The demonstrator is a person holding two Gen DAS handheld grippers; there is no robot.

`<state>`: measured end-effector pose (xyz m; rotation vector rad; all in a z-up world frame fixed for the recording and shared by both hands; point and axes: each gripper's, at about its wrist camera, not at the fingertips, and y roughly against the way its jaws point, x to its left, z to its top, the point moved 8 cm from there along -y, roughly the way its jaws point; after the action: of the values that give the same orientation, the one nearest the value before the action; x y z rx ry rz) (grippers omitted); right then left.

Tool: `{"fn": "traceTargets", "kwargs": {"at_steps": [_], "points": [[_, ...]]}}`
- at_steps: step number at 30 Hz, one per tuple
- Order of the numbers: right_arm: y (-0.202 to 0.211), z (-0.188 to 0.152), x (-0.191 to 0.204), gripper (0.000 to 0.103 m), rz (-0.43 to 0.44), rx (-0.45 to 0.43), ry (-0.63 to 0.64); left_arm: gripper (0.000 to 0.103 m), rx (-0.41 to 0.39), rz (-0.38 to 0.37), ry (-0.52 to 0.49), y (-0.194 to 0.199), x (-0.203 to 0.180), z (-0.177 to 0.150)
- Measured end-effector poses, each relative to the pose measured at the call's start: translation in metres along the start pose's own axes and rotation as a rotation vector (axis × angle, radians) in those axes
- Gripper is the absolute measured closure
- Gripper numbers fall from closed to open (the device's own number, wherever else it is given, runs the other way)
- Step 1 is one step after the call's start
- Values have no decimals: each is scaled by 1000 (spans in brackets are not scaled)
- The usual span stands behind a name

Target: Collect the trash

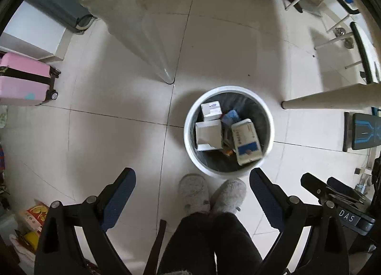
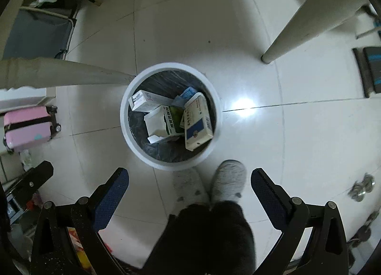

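1. Left wrist view: the left gripper (image 1: 193,179) is spread wide, pinching nothing; the white trash bin (image 1: 190,141) stands on the floor at one o'clock of it, holding several cartons (image 1: 247,141).
2. Right wrist view: the right gripper (image 2: 190,177) is likewise spread and empty, the bin (image 2: 125,122) at eleven o'clock.
3. Grey slippers (image 2: 228,179) touch the bin's near rim.

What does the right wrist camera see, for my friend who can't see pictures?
A white trash bin with several boxes inside stands on a tiled floor. The open right gripper hangs above grey slippers.
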<state>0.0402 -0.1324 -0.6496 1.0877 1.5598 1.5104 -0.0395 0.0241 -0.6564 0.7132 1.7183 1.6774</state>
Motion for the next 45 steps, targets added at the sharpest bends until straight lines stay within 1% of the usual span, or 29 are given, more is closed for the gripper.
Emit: {"fn": "traceTargets", "kwargs": {"at_steps": [3, 6, 7, 8, 9, 15, 17, 19, 22, 27, 29, 32, 35, 38, 42, 45], "points": [[44, -10, 4, 0, -27, -32, 25, 5, -20, 6, -8, 32, -6, -10], [86, -23, 4, 0, -25, -48, 37, 5, -35, -3, -6, 65, -13, -18], [99, -27, 4, 0, -19, -53, 43, 5, -42, -9, -8, 82, -15, -22], [119, -33, 5, 0, -11, -60, 44, 5, -46, -13, -9, 85, -20, -23], [134, -38, 5, 0, -4, -65, 48, 5, -55, -18, -14, 100, -22, -27], [229, -74, 7, 0, 55, -93, 62, 5, -90, -66, -55, 172, -37, -48], [256, -86, 10, 0, 77, -95, 71, 5, -110, -80, -77, 200, -39, -56], [289, -102, 14, 0, 104, -100, 94, 5, -135, -95, -100, 229, -42, -65], [332, -122, 19, 0, 138, -110, 122, 5, -160, -122, -122, 260, -46, -75], [400, -149, 26, 0, 206, -141, 153, 5, -201, -204, -137, 319, -53, -93], [426, -157, 30, 0, 225, -162, 166, 5, -212, -236, -139, 335, -56, -99], [456, -166, 38, 0, 260, -185, 180, 5, -237, -280, -134, 364, -58, -104], [486, -175, 39, 0, 281, -208, 196, 5, -272, -300, -137, 388, -58, -106], [509, -184, 43, 0, 312, -217, 202, 5, -291, -319, -135, 406, -57, -110], [528, -194, 46, 0, 335, -228, 211, 5, -313, -340, -134, 423, -57, -113], [531, -200, 51, 0, 344, -231, 218, 5, -326, -354, -139, 433, -60, -117]]}}
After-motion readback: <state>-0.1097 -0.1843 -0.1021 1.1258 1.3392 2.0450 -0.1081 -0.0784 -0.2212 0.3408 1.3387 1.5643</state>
